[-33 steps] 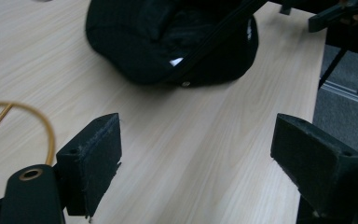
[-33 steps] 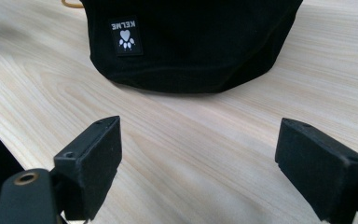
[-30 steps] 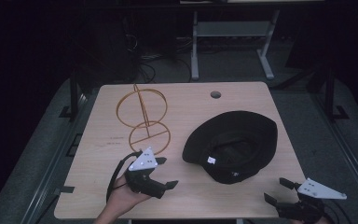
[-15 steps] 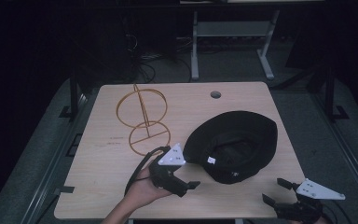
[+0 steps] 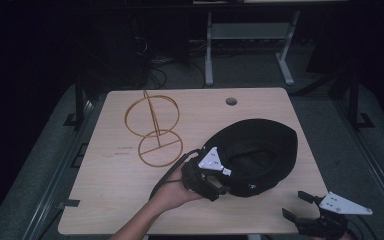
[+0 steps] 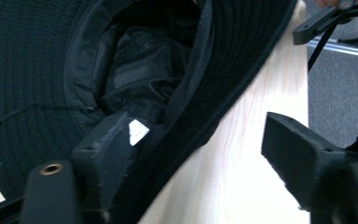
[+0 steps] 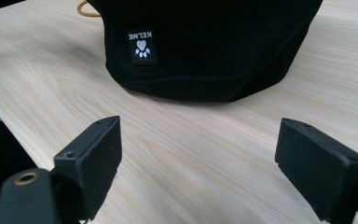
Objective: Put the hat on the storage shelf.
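Your left gripper (image 5: 219, 186) has travelled right across the table (image 5: 105, 200), from the near-left area beside the gold wire stand (image 5: 152, 131) to the near-left edge of the black hat (image 5: 260, 155). A second ago it sat well apart from the hat; half a second ago it was just beside the brim; now it is at the brim itself. In the left gripper view, one jaw lies over the inside of the hat by the white label (image 6: 137, 131), the other stands out over bare wood, and the brim runs between them. Its jaws have just been closing, with a gap still open on the outer side.
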A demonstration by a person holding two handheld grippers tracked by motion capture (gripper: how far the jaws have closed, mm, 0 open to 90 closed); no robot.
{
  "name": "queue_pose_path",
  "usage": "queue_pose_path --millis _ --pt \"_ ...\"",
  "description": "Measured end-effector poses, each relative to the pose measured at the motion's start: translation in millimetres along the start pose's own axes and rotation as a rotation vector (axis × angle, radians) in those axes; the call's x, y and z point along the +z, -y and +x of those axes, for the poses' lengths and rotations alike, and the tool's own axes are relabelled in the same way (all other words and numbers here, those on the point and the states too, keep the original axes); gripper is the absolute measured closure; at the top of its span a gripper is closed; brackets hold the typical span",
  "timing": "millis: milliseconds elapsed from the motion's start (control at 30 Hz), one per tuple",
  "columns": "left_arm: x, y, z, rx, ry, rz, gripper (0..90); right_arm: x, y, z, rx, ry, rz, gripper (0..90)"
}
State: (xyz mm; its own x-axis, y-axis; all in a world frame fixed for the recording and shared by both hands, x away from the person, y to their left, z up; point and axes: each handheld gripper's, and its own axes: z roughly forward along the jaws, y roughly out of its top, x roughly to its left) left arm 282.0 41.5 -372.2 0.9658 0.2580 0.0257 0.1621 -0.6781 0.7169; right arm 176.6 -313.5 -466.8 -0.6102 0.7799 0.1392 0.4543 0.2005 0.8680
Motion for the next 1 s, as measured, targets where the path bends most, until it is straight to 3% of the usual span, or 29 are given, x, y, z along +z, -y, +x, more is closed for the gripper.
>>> queue_pose_path --millis 133,233,333,367,500,667,900,1000 --pt "5.1 0.3 7.0 0.006 0.013 0.032 38.9 -0.6 0.1 -0.5 0.003 -0.001 -0.007 14.1" --pt "7.3 3.3 11.7 0.01 0.013 0.06 43.2 -0.9 0.0 -0.4 0.004 -0.002 -0.01 14.2" --pt "7.9 5.3 13.1 0.027 0.009 0.068 57.7 -0.8 0.1 -0.6 0.004 -0.003 -0.009 14.2" --pt "8.7 6.4 13.6 0.031 0.005 0.073 57.7 -0.5 0.1 -0.7 0.004 -0.004 -0.009 14.2" --pt "8.6 7.1 14.5 0.045 0.003 0.076 74.2 0.1 -0.7 0.9 -0.001 -0.006 -0.007 14.2" --pt "8.7 3.3 9.1 0.068 0.014 0.047 81.5 1.2 -1.6 2.6 -0.007 -0.005 -0.007 14.1" --pt "5.9 -11.0 5.5 0.049 0.029 0.008 85.1 3.0 -4.9 6.8 -0.01 -0.007 -0.023 14.2" --pt "1.9 -19.2 4.8 0.022 0.037 -0.031 85.3 4.5 -7.9 7.9 -0.006 -0.013 -0.034 14.1"
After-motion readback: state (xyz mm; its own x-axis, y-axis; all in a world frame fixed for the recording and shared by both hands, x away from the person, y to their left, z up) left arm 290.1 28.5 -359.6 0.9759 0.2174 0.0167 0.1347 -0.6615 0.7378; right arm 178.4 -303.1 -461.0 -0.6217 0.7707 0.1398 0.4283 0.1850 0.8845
